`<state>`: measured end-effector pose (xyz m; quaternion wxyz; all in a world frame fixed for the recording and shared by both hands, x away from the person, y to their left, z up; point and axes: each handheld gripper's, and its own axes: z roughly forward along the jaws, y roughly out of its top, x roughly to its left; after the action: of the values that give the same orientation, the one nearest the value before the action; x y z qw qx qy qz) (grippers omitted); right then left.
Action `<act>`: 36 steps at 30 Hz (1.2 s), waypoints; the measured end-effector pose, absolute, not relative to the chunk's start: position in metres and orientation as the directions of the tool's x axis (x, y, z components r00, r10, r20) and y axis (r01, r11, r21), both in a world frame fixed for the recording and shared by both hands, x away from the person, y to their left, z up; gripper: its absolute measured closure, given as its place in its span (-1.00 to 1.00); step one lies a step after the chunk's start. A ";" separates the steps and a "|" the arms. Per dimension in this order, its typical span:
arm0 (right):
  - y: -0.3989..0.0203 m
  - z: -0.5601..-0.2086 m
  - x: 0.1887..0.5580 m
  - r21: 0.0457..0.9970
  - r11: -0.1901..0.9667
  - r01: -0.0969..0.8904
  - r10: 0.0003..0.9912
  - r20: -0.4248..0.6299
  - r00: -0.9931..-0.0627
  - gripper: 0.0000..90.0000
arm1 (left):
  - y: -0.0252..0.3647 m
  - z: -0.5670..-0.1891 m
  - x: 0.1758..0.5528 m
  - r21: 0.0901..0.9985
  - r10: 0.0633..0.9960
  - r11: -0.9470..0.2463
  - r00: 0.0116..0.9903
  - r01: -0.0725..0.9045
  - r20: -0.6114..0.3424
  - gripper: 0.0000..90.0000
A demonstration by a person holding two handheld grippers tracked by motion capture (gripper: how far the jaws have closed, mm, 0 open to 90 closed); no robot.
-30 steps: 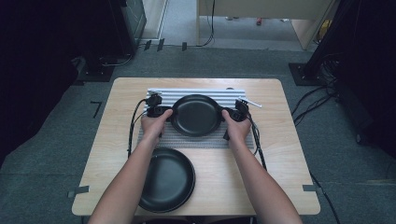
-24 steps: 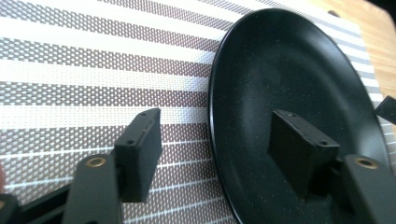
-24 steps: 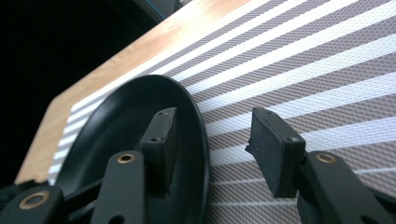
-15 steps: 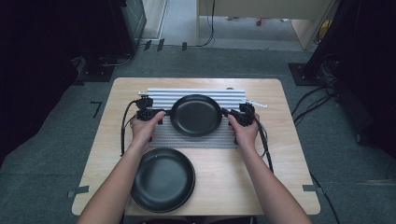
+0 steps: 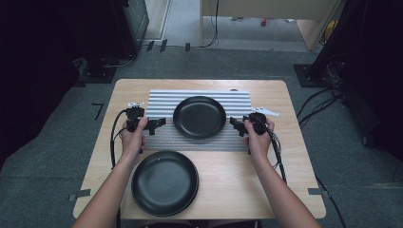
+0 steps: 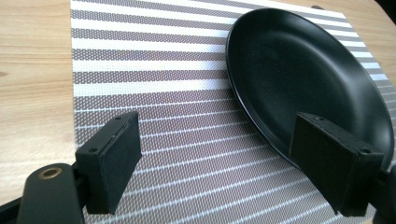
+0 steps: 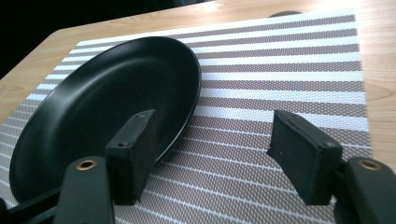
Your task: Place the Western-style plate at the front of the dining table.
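A black plate (image 5: 199, 117) lies in the middle of the grey-and-white striped mat (image 5: 161, 102). My left gripper (image 5: 159, 125) hovers just left of it, open, its jaws having just been opening with nothing between them. My right gripper (image 5: 235, 124) hovers just right of the plate, also open after its jaws have just been opening, and empty. In the left gripper view the plate (image 6: 303, 79) lies ahead on the mat (image 6: 154, 93), beyond the left gripper (image 6: 224, 165). The right gripper view has the plate (image 7: 112, 102) ahead of the right gripper (image 7: 210, 156).
A second black plate (image 5: 165, 182) rests on the bare wooden table (image 5: 242, 183) near the front left, below my left hand. A small white object (image 5: 264, 111) lies at the mat's right edge. Cables trail from both grippers.
Both grippers have let go of the plate on the mat and drawn outward, left one to the left, right one to the right. The plate stays on the mat.
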<state>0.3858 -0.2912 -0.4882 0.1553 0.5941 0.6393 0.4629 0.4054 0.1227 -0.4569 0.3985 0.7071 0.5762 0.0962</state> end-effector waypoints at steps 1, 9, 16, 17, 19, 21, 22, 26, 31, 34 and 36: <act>-0.292 -0.487 0.383 0.781 -0.128 0.612 0.905 0.344 -0.250 -0.31 | 0.124 -0.457 0.402 0.680 0.891 -0.028 0.326 0.733 -0.315 -0.63; -0.301 -0.479 0.368 0.790 -0.119 0.602 0.901 0.340 -0.268 -0.35 | 0.139 -0.452 0.380 0.694 0.888 -0.022 0.333 0.720 -0.317 -0.65; -0.315 -0.475 0.348 0.802 -0.104 0.589 0.903 0.324 -0.283 -0.37 | 0.160 -0.449 0.347 0.730 0.886 -0.032 0.357 0.683 -0.295 -0.69; -0.317 -0.474 0.346 0.803 -0.104 0.587 0.902 0.324 -0.284 -0.37 | 0.160 -0.449 0.347 0.730 0.886 -0.032 0.357 0.683 -0.295 -0.69; -0.321 -0.473 0.340 0.803 -0.106 0.586 0.902 0.326 -0.284 -0.37 | 0.166 -0.449 0.340 0.735 0.889 -0.026 0.352 0.677 -0.293 -0.69; -0.326 -0.472 0.335 0.804 -0.107 0.585 0.902 0.326 -0.284 -0.38 | 0.172 -0.449 0.334 0.740 0.890 -0.011 0.344 0.673 -0.300 -0.69; -0.328 -0.471 0.332 0.804 -0.108 0.585 0.903 0.325 -0.281 -0.38 | 0.178 -0.450 0.328 0.741 0.890 -0.004 0.340 0.671 -0.303 -0.69; -0.336 -0.471 0.322 0.804 -0.107 0.584 0.904 0.324 -0.281 -0.40 | 0.187 -0.451 0.317 0.747 0.895 0.000 0.334 0.665 -0.297 -0.69; -0.350 -0.471 0.310 0.804 -0.117 0.584 0.908 0.324 -0.265 -0.43 | 0.197 -0.454 0.304 0.750 0.902 -0.007 0.328 0.662 -0.282 -0.70; -0.358 -0.471 0.303 0.802 -0.123 0.584 0.911 0.325 -0.254 -0.44 | 0.202 -0.456 0.297 0.750 0.903 -0.002 0.323 0.661 -0.282 -0.73; -0.363 -0.471 0.298 0.804 -0.116 0.583 0.917 0.312 -0.249 -0.44 | 0.206 -0.456 0.293 0.752 0.906 0.003 0.316 0.660 -0.281 -0.75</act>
<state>0.2975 -0.3634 -0.4713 0.1799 0.5857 0.6402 0.4634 0.2925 0.2060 -0.4562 0.4249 0.6910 0.5664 0.1451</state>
